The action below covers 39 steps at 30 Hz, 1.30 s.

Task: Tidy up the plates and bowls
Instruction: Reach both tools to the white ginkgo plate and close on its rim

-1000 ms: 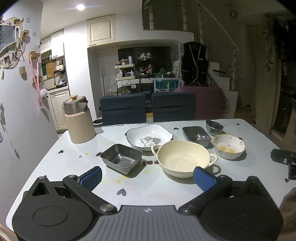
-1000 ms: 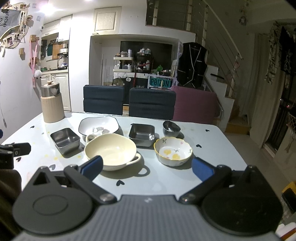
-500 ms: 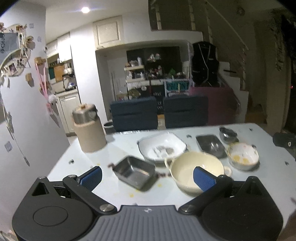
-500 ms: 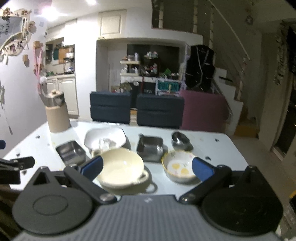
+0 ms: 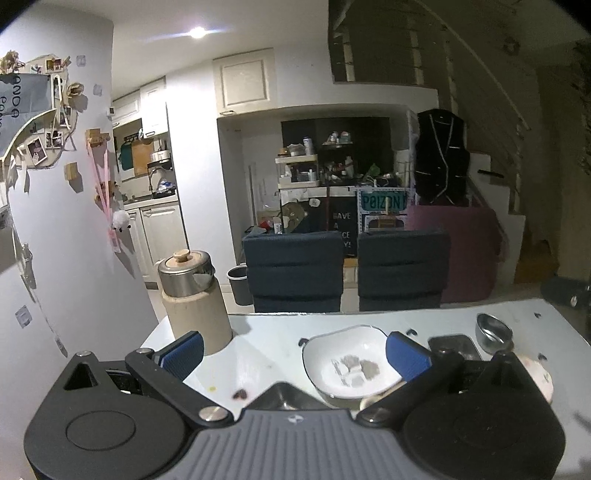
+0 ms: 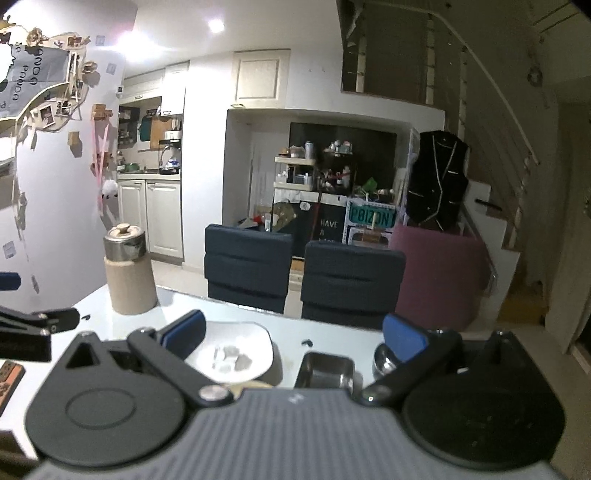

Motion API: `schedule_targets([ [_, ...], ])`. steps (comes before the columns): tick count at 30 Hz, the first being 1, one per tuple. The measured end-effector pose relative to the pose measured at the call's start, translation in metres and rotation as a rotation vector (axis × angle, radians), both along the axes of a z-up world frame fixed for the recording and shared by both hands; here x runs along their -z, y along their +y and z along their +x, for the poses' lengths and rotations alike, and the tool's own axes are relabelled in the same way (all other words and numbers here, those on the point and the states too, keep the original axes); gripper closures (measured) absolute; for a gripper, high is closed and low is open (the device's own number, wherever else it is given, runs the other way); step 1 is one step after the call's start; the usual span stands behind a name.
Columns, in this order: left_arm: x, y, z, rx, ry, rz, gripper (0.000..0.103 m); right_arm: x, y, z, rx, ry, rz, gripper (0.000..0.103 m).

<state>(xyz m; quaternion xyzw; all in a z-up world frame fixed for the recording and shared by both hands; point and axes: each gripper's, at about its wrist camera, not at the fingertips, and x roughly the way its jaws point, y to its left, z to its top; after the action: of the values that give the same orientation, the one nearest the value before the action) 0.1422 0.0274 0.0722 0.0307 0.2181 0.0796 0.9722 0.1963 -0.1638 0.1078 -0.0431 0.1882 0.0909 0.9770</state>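
Both cameras had tilted up within 1 second; the left gripper [image 5: 293, 352] and right gripper [image 6: 293, 338], jaws spread and empty, hovered above the white plate [image 5: 351, 369] on the bench [image 5: 266, 339], nothing yet stacked.

Both views are dim and grainy, lit mainly by a ceiling light [image 5: 198, 32] that flares white. In the right wrist view glare washes the upper wall. The staircase side at the right falls into deep shadow. Fisheye curvature bends the edges, corners vignette black, and the tabletop [image 5: 266, 343] dishes look softly blurred.
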Motion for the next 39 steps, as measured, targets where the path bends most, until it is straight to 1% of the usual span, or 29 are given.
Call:
schedule_targets([
  [4,0.003,0.005,0.035,-0.013,0.017,0.01,0.0,0.004,0.002,0.029,-0.007,0.011,0.011,0.0],
  [9,0.012,0.014,0.081,-0.028,0.036,0.023,0.0,0.014,0.012,0.068,-0.002,0.027,-0.006,0.0],
  [13,0.027,0.018,0.118,-0.037,0.056,0.041,0.0,0.029,0.017,0.102,-0.01,0.055,-0.017,0.0],
  [17,0.052,0.02,0.156,-0.034,0.104,0.053,0.0,0.043,0.025,0.134,-0.007,0.072,-0.026,0.0],
  [21,0.076,0.026,0.192,-0.03,0.166,0.017,0.0,0.058,0.031,0.162,-0.019,0.105,-0.016,0.0],
  [25,0.098,0.036,0.223,-0.056,0.206,-0.037,0.0,0.075,0.038,0.199,-0.025,0.129,-0.015,0.0],
  [27,0.108,0.039,0.233,-0.064,0.221,-0.056,0.0,0.085,0.041,0.215,-0.026,0.155,-0.026,0.0],
  [30,0.122,0.04,0.246,-0.07,0.238,-0.06,0.0,0.102,0.046,0.236,-0.013,0.181,-0.049,0.0],
  [32,0.131,0.04,0.251,-0.069,0.252,-0.063,0.0,0.114,0.051,0.249,-0.037,0.208,-0.076,0.0],
  [34,0.141,0.04,0.258,-0.064,0.269,-0.075,0.0,0.124,0.057,0.259,-0.072,0.257,-0.092,0.0],
  [37,0.155,0.039,0.262,-0.059,0.294,-0.095,0.0,0.138,0.061,0.276,-0.108,0.324,-0.063,0.0],
  [39,0.163,0.038,0.264,-0.054,0.309,-0.108,0.0,0.145,0.069,0.283,-0.112,0.346,-0.083,0.0],
])
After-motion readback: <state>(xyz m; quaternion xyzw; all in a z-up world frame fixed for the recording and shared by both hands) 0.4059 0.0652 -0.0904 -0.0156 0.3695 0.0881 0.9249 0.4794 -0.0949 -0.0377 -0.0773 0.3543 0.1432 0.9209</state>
